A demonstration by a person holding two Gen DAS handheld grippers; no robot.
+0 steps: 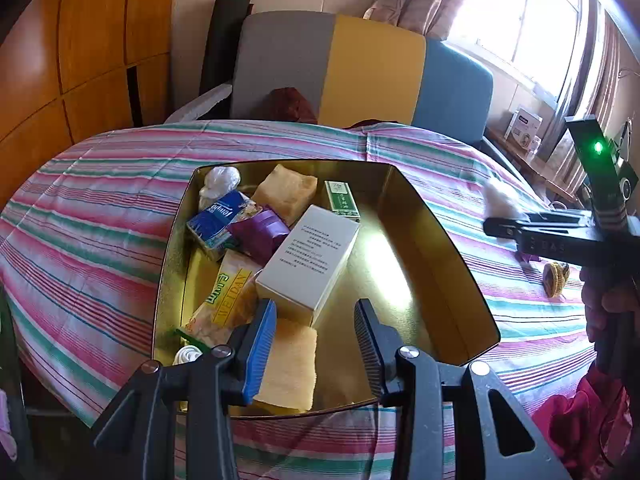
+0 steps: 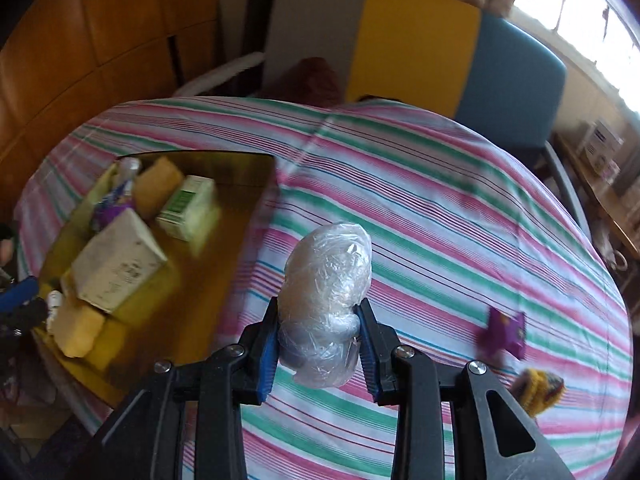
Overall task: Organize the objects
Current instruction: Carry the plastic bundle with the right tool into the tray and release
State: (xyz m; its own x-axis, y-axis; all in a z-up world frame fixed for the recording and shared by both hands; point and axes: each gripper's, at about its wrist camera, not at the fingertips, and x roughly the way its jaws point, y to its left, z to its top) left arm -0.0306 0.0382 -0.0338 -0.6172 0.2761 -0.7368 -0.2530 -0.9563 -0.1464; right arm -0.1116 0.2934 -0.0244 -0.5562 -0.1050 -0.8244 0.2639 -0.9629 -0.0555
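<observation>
A gold tin tray (image 1: 432,240) sits on the striped tablecloth, holding a white box (image 1: 308,258), a blue packet (image 1: 218,220), a purple wrapper (image 1: 260,232), a green box (image 1: 340,196), yellow sponges (image 1: 290,364) and a snack pack (image 1: 230,300). My left gripper (image 1: 316,340) is open and empty over the tray's near end. My right gripper (image 2: 320,340) is shut on a clear plastic-wrapped ball (image 2: 328,280), held above the cloth right of the tray (image 2: 240,184); it also shows in the left wrist view (image 1: 504,216).
A purple packet (image 2: 504,330) and a yellow knitted item (image 2: 538,390) lie on the cloth at the right. A grey, yellow and blue chair (image 1: 372,68) stands behind the table. A wooden wardrobe (image 1: 80,40) is at the left, a shelf with boxes (image 1: 524,128) under the window.
</observation>
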